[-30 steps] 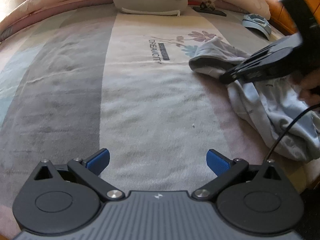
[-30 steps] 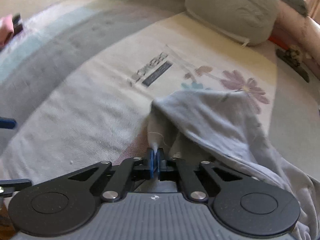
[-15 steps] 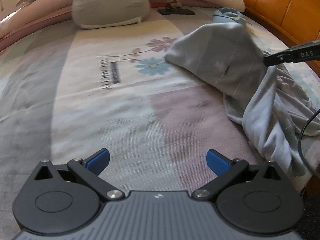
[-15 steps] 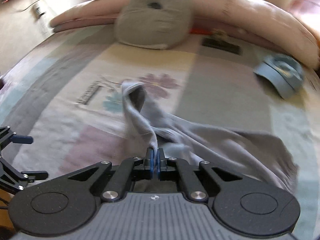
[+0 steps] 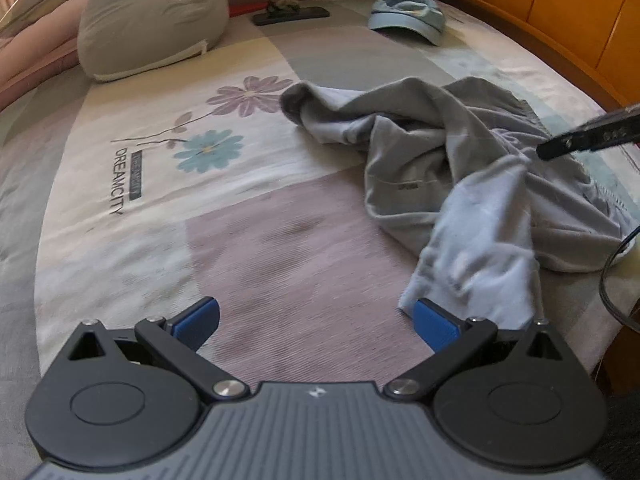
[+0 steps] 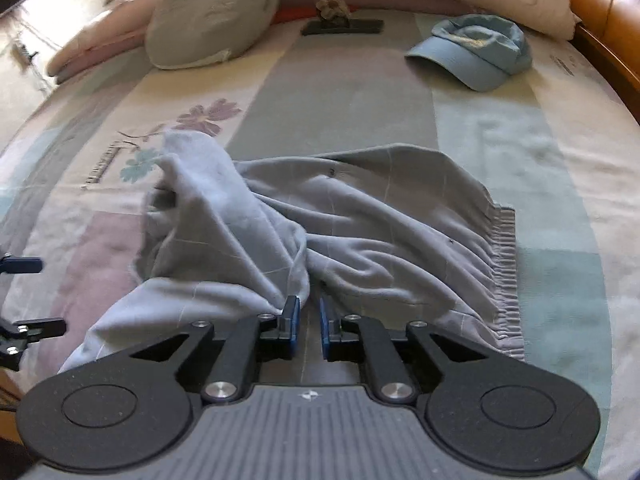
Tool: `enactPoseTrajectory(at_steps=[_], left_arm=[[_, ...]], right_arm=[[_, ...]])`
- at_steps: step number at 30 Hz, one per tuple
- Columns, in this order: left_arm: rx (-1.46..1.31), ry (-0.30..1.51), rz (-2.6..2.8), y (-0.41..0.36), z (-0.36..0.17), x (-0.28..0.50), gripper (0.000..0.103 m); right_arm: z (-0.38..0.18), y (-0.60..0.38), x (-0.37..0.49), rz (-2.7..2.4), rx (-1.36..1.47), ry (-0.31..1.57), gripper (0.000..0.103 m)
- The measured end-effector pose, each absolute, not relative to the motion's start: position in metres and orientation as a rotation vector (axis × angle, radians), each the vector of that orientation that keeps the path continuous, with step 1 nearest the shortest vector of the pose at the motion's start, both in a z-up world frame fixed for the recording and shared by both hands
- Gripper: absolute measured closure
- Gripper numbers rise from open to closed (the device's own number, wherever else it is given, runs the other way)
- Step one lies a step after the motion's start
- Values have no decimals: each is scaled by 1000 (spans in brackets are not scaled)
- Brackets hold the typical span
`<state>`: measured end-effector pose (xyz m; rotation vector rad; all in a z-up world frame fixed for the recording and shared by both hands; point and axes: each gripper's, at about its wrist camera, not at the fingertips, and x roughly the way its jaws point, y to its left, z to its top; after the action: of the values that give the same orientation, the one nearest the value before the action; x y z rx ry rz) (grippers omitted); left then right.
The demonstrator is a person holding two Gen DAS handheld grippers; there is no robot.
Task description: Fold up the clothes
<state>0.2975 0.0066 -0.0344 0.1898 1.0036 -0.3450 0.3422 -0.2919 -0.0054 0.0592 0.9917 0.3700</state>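
The bed cover [image 5: 248,240], a patchwork of grey, cream and mauve panels with printed flowers and lettering, fills both views. On it lies the grey garment [image 6: 360,232], crumpled in a heap toward the right side of the bed, its gathered elastic waistband on the right in the right wrist view and one light fold hanging down toward the near edge. A grey cushion [image 5: 152,20] rests at the head end. A light blue cap [image 6: 476,52] sits well apart from the garment, beyond it. The left gripper [image 5: 316,320] hovers over the mauve panel, jaws spread wide and empty, its right pad just beside the hanging fold. The right gripper [image 6: 308,322] sits low at the garment's near edge, jaws parted by a narrow gap, with no cloth pinched between the pads.
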Motion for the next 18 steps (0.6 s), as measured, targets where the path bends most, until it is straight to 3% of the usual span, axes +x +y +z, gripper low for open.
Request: enactPoseTrajectory(at_steps=[4,12,18], left_arm=[[194,1018,-331,10,-39,298,1],[155,1031,-290,40,-48,289,1],[161,1037,-275,59,-54,277,1]], right_arm=[[8,-290,334,462,67,952,82],[17,-174,341,842,-208,952,68],[-14,-103,347,1060,-567,1056,67]])
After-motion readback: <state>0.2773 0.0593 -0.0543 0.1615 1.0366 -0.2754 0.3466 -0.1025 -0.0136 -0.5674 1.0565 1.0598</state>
